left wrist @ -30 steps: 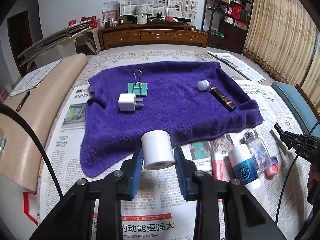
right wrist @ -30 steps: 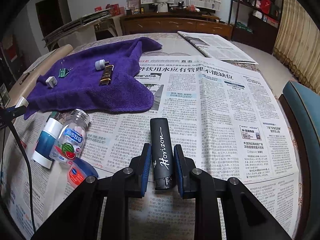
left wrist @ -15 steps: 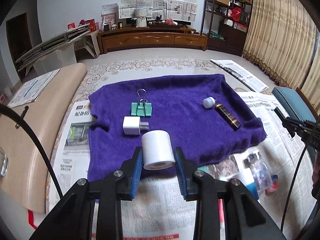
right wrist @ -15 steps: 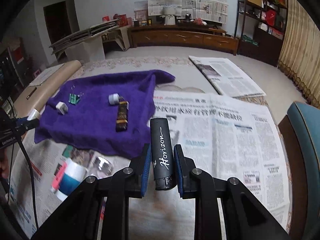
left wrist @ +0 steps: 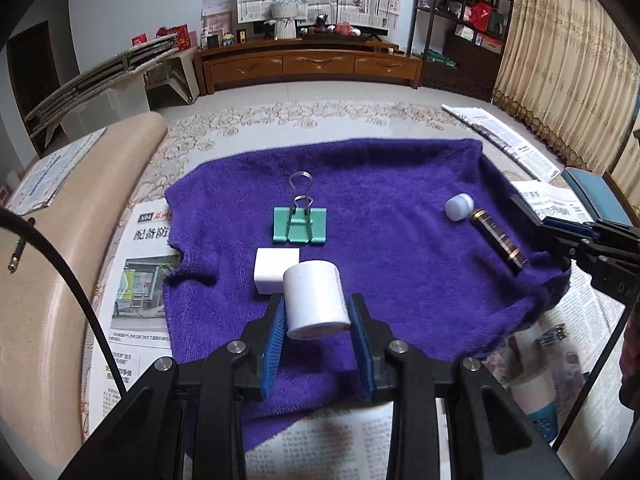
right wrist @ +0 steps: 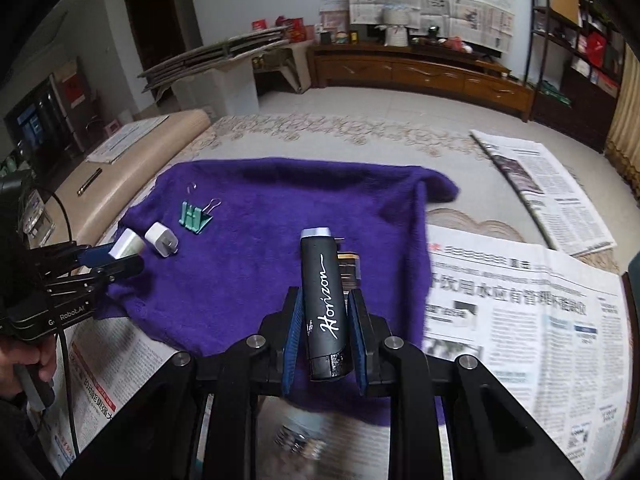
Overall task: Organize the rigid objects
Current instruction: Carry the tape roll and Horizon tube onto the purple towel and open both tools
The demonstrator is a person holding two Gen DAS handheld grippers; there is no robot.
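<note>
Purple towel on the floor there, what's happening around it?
A person holds a gripper in each hand above the purple towel. The left gripper is shut on a white cylinder; the right gripper is shut on a black tube. A green binder clip, a white charger and a brown tube lie on the towel.

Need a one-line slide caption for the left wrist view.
Left gripper holds a white cylinder over the purple towel, near a white charger and green binder clip.

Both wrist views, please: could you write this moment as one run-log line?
left gripper: shut on white cylinder | right gripper: shut on black tube | both over purple towel
</note>
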